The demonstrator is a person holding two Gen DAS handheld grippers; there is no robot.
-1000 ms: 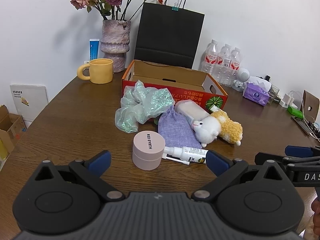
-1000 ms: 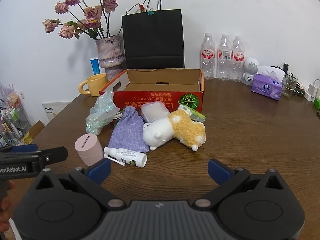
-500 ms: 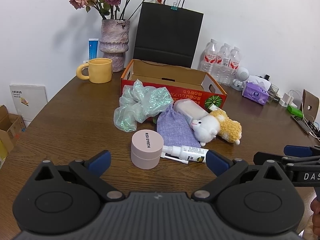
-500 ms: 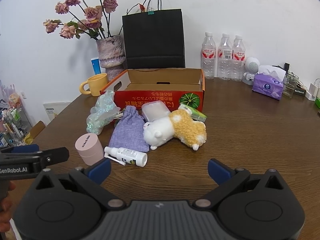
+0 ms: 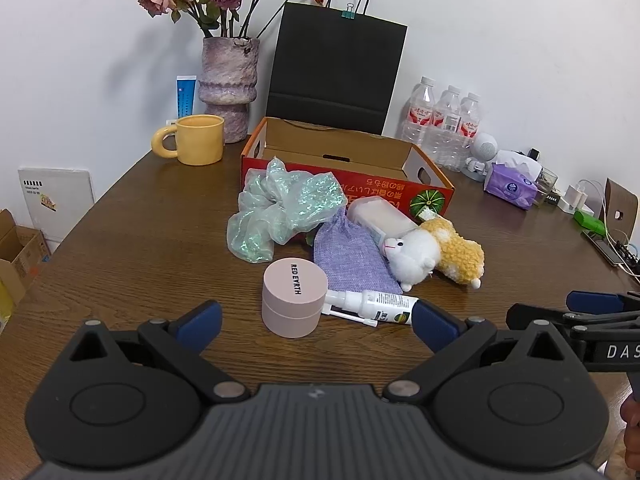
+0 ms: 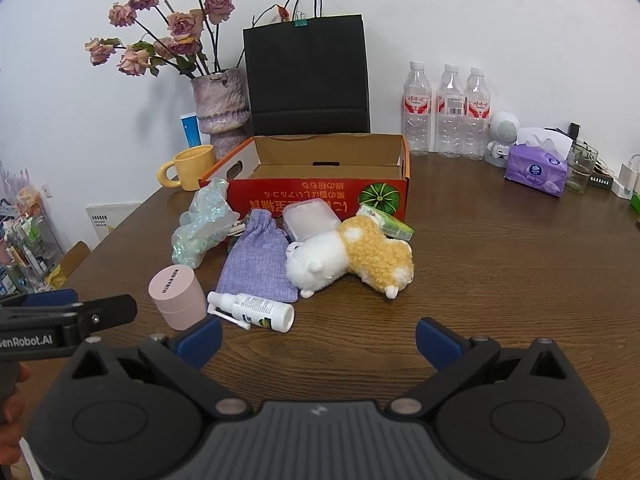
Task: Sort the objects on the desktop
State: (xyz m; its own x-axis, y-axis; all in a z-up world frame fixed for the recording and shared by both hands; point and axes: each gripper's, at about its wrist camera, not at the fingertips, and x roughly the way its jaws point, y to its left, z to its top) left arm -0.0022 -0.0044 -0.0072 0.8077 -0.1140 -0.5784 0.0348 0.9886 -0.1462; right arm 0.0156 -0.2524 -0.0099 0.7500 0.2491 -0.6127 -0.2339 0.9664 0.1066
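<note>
Both grippers, left (image 5: 316, 322) and right (image 6: 318, 338), hover over the table (image 5: 140, 240) with jaws spread wide, holding nothing. Just ahead lie a pink jar (image 5: 293, 298), spray bottle (image 5: 376, 306), purple pouch (image 5: 350, 256) and plush toy (image 5: 432, 254), before the open box (image 5: 344, 156).

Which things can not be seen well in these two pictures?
- Cardboard box floor: hidden by its front wall in both wrist views.
- Green packet: mostly behind the plush toy.
- Spray bottle label: too small to read.
- Right claw: cut off by the left wrist view's edge.
</note>
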